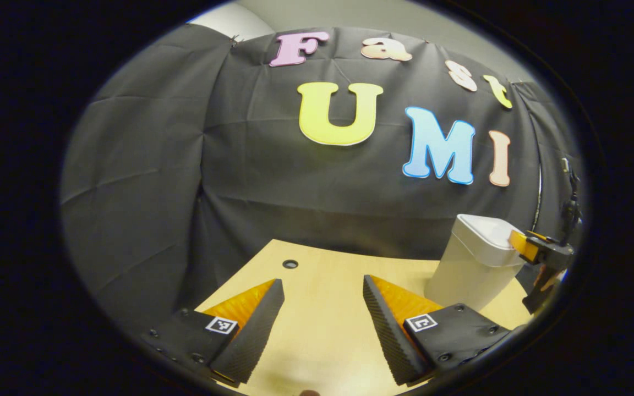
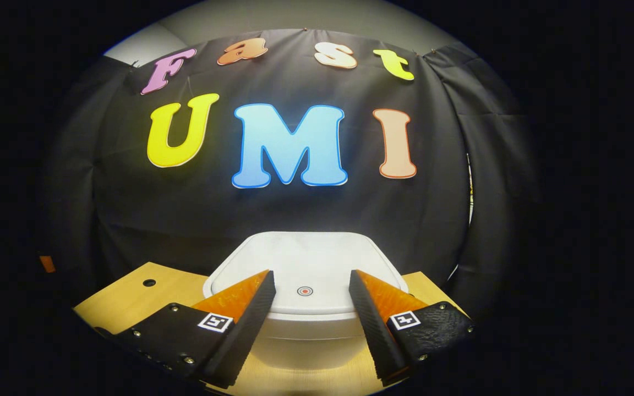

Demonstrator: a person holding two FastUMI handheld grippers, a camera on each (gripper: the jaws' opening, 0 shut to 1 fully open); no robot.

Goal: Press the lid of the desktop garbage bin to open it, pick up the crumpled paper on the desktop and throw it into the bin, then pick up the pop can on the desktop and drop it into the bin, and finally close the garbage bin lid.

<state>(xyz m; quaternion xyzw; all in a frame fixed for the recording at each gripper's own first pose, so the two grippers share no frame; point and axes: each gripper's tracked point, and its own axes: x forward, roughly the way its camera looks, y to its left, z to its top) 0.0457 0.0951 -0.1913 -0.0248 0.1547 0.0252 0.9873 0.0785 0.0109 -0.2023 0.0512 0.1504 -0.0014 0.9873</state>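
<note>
Right gripper [image 2: 309, 297]: jaws apart, empty, poised just above the bin's front edge.
Bin: white plastic desktop garbage bin [image 2: 306, 330], lid [image 2: 306, 258] closed, red-ringed press button [image 2: 305, 291] between the fingertips, straight ahead.
Left gripper [image 1: 322, 308]: jaws apart, empty, well left of the bin [image 1: 474, 264], over the pale wooden desktop [image 1: 322, 275].
Nearer hand: right.

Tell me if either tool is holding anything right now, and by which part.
Nothing is held. The left tool is open over the table; the right tool is open at the bin lid.
</note>
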